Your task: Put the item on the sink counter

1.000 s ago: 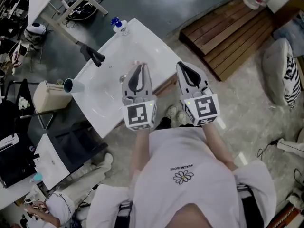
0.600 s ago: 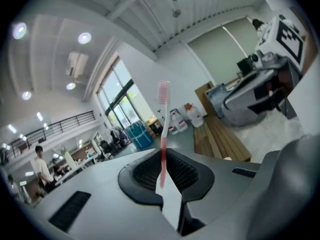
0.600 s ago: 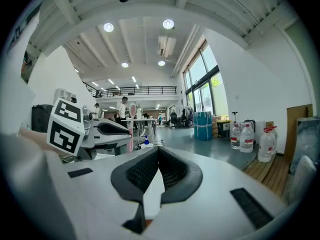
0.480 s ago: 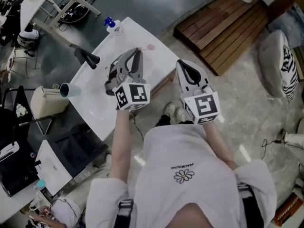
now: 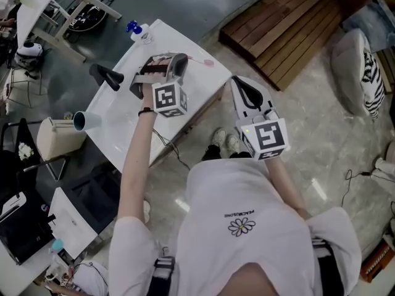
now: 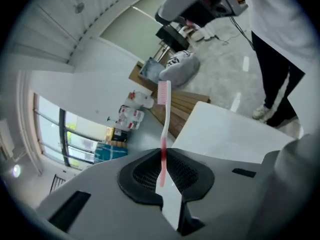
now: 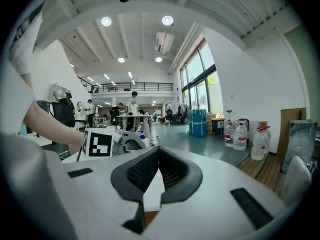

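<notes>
Since a second ago the left gripper [image 6: 163, 156] swung out over the sink worktop [image 5: 207, 82] and rolled sideways. Its fingers are clenched on the toothbrush [image 6: 165, 115] handle, with the head poking out past them. The right gripper [image 7: 158, 156] has its fingers closed on nothing.

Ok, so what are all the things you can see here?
sink counter: one, white, left of middle
tap: one, black, on the counter's left side
bottle: one, blue top, counter's far corner
cup: one, pale, counter's left end
toothbrush: one, pink and white, held at the counter
wooden platform: one, brown, floor, upper right
cushion: one, striped, far right
shoes: two, white, floor by the counter
left hand-held gripper: one, grey, shut on the toothbrush
right hand-held gripper: one, grey, shut, empty
</notes>
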